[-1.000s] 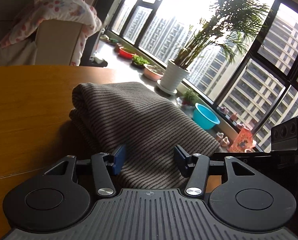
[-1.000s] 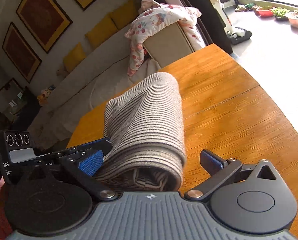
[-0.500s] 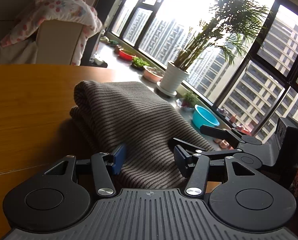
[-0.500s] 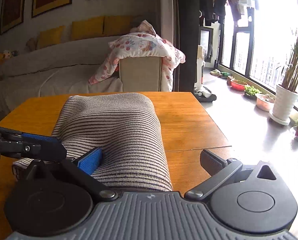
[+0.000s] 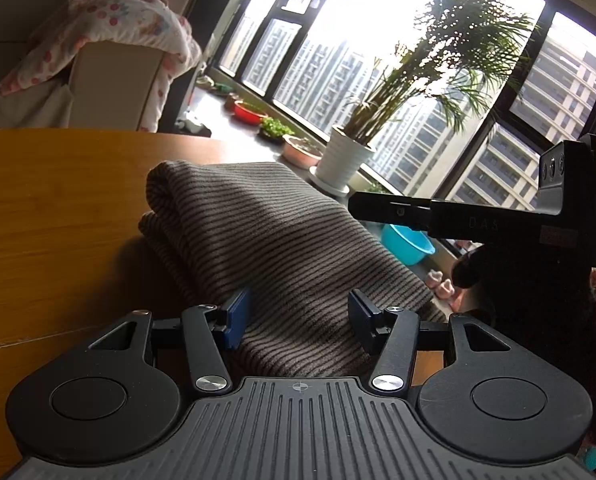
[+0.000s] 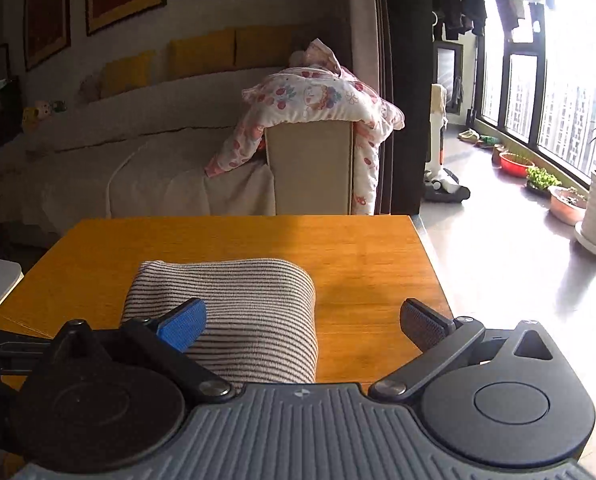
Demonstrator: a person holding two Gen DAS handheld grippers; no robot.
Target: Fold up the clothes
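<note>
A folded striped sweater (image 5: 281,248) lies on the wooden table (image 5: 49,208). The left gripper (image 5: 298,316) pinches its near edge between its fingers. The right gripper (image 6: 302,324) hangs above the sweater's right side, fingers spread wide, gripping nothing.

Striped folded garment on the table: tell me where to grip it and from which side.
Grip the striped garment at its near folded end, where the layers stack thick, coming in low from the near table edge. The far end is a rounded fold, harder to pinch. The right gripper stands wide open near that end.
</note>
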